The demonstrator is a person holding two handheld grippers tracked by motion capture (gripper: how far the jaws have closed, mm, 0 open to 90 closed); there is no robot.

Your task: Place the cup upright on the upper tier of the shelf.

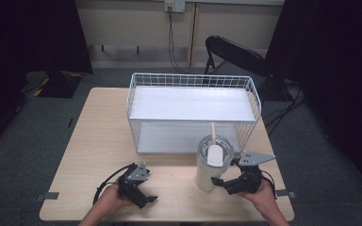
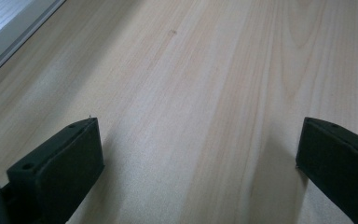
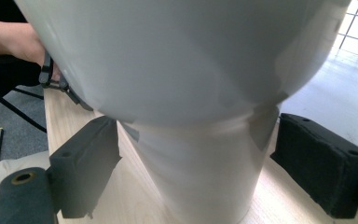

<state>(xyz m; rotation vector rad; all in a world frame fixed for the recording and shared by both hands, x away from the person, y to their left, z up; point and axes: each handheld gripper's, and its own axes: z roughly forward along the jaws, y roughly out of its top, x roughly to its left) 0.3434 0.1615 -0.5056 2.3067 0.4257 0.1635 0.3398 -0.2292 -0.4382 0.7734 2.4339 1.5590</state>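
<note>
Tumbler (image 1: 210, 165) with lid and straw stands upright on table (image 1: 89, 141), at 6 o'clock from wire basket (image 1: 193, 110), just outside its near wall. Right gripper (image 1: 224, 183) at tumbler's 4 o'clock: jaws spread either side of the narrow base, slight gaps visible, not clamped. Left gripper (image 1: 146, 197) at tumbler's 8 o'clock, well apart, jaws released over bare tabletop.

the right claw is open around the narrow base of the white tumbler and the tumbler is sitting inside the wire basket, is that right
Not quite. The high view shows the tumbler standing on the table in front of the wire basket, not inside it. The right claw is indeed open around its narrow base.
</note>
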